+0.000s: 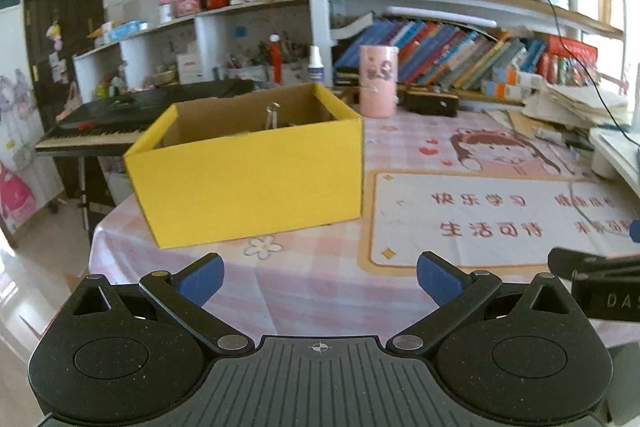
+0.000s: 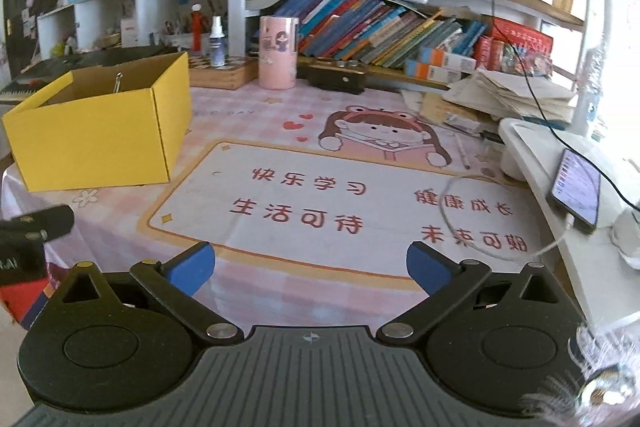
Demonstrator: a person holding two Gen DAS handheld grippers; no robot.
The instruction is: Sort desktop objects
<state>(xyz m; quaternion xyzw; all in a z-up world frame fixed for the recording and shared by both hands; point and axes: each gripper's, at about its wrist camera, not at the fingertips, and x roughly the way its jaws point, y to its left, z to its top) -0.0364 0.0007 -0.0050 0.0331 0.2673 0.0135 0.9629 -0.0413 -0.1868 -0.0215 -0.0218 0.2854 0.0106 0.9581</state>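
Observation:
An open yellow cardboard box [image 1: 248,175] [image 2: 100,131] stands on the pink checked table. A metal binder-clip handle [image 1: 272,115] [image 2: 118,81] sticks up inside it; whatever else the box holds is hidden by its walls. My left gripper [image 1: 320,277] is open over the table just in front of the box, with nothing between its blue pads [image 1: 202,277]. My right gripper [image 2: 310,265] is open wide above the cartoon desk mat [image 2: 340,203], to the right of the box, its jaws empty.
A pink cylindrical holder [image 2: 278,53] and a spray bottle [image 2: 218,43] stand at the back by the bookshelves [image 2: 380,31]. A phone [image 2: 576,191] on a cable lies on a white stand at the right. Paper stacks [image 2: 512,95] sit at back right. A keyboard [image 1: 120,123] stands left of the table.

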